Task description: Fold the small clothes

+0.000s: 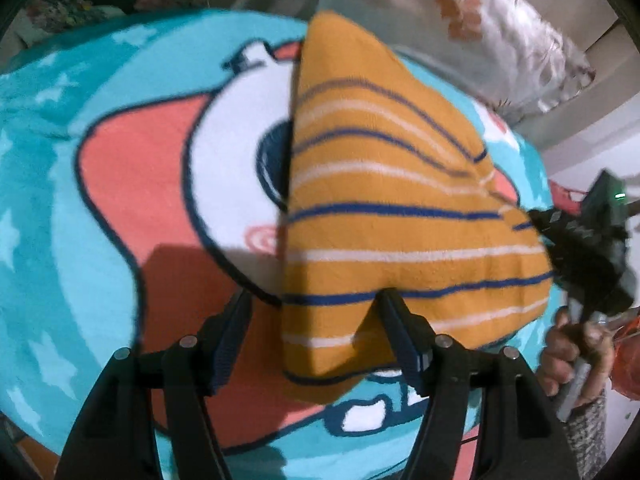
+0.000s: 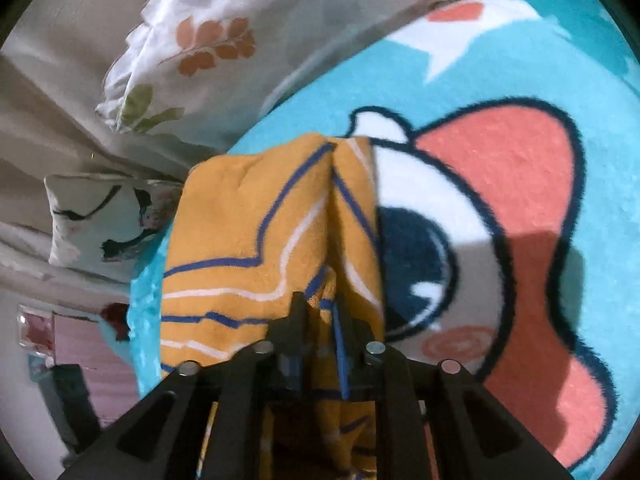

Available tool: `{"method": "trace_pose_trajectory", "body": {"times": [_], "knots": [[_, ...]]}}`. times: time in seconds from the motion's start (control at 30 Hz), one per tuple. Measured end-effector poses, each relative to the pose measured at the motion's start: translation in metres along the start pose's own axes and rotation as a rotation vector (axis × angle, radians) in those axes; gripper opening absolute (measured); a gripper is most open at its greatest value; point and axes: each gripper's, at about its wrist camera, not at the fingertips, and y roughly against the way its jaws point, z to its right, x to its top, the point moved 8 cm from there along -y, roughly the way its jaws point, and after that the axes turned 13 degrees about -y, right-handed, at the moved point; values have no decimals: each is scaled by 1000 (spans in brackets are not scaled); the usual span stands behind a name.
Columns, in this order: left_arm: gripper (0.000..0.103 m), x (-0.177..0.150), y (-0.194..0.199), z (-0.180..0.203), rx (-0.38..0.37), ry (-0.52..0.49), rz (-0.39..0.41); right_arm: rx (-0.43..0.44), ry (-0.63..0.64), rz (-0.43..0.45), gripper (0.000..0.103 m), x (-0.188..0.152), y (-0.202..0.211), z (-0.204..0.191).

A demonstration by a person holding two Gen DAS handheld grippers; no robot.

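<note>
Clamping the mustard striped garment (image 2: 256,240), the right gripper (image 2: 320,312) lifts it over the cartoon blanket (image 2: 520,184). The spread-apart left gripper (image 1: 316,300) sits beneath its hem. Only the left view shows the person's right hand (image 1: 568,344).

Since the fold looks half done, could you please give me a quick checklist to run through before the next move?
1. Right gripper shut on the orange striped cloth: ok.
2. Left gripper holding the cloth: not ok; its fingers stand apart.
3. Cloth lying flat: not ok; it bunches into a ridge at the right gripper.
4. Cartoon blanket smooth underneath: ok where visible.
5. Pillow apart from the cloth: ok.
6. Cloth edges lined up: cannot tell; blurred.
</note>
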Motion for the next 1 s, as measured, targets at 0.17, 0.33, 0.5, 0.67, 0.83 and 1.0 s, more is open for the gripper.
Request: {"method": "trace_pose_trajectory", "body": {"times": [0.17,0.33,0.5,0.67,0.83,1.0], "knots": [[69,-6,-8,3,21,-3,-20,-38,56,71,27,8,42,-1],[74,-7,-18,1,22,23,-33,54,186,100,27,-14,72,-47],[74,-15,-6,2,-15,41,-31,36,242,-36,27,-40,27,-62],[74,-17,34,3,-52,14,67,-97,239,-162,9,-72,-6,-18],[74,3,28,-17,20,40,87,-72,152,-218,2,-89,-12,13],[74,1,3,-5,81,-14,22,-54,138,-218,2,-81,-3,16]]}}
